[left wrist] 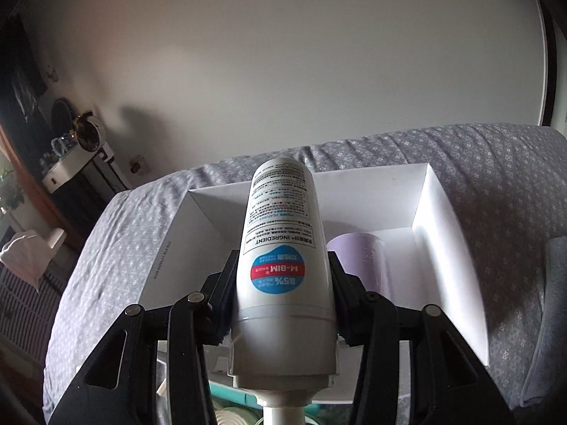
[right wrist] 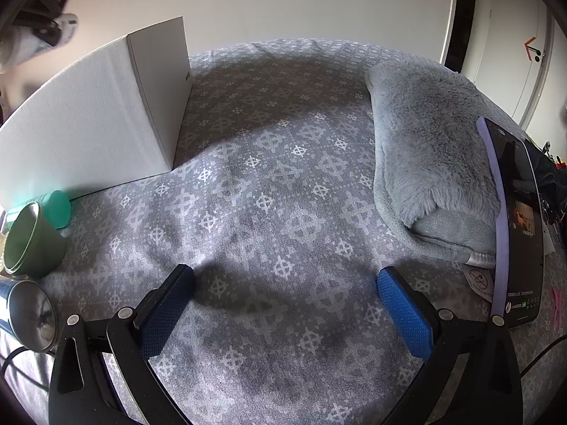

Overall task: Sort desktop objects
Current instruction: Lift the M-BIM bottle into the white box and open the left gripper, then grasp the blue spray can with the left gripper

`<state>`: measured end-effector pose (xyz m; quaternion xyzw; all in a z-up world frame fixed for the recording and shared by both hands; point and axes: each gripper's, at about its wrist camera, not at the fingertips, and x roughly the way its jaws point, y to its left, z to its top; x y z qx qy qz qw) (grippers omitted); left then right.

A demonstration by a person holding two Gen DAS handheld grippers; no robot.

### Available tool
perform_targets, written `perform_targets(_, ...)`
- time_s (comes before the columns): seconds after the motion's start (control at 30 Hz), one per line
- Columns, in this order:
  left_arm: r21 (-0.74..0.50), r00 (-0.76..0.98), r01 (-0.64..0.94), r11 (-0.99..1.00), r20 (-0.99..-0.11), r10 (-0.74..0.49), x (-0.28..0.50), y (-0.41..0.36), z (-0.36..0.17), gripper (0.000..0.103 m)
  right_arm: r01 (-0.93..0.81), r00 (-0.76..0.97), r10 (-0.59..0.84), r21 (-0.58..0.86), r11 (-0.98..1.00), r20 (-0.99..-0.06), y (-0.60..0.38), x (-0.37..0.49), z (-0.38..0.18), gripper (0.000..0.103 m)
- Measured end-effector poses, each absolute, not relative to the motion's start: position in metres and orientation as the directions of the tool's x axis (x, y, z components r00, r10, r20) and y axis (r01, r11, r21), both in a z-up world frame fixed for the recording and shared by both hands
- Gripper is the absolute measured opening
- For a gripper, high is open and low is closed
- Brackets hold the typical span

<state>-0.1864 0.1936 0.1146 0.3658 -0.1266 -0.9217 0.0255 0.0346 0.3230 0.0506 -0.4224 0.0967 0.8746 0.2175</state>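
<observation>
Jaws clamp white bottle [left wrist: 283, 255], base pointing away over box [left wrist: 443, 233].

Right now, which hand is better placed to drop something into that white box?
The left. Its claw already grips the white bottle over the open white box. The right claw is open and empty, beside the box.

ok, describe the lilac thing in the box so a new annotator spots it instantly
Start at the open white box on the grey patterned bedspread. Inside it, toward the right-hand wall, lies a pale lilac cylinder, partly hidden behind the white bottle held in the left gripper. It is the only item visible in the box, plain and unlabelled, unlike the printed bottle.
</observation>
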Motion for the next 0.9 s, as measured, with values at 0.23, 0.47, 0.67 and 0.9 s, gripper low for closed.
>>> perform_targets(0.23,0.223,-0.692,-0.070,-0.972,-0.713,-0.114,-0.190,0.195,0.091,0.044,-0.462,-0.548,0.299,-0.015,-0.887,-0.781,0.323,0.035,0.051,0.103)
perform_targets(0.47,0.145,-0.735,-0.071,-0.987,-0.676,-0.046,-0.176,0.190,0.107,0.087,-0.462,-0.549,0.299,-0.015,-0.887,-0.781,0.323,0.035,0.051,0.103)
perform_targets(0.67,0.105,-0.756,0.036,-0.994,-0.647,-0.096,-0.132,0.176,0.130,0.088,-0.462,-0.548,0.299,-0.015,-0.887,-0.781,0.323,0.035,0.051,0.103)
perform_targets(0.9,0.086,-0.715,0.172,-0.981,-0.674,-0.185,-0.058,0.161,0.114,0.088,-0.462,-0.548,0.299,-0.015,-0.887,-0.781,0.323,0.035,0.051,0.103)
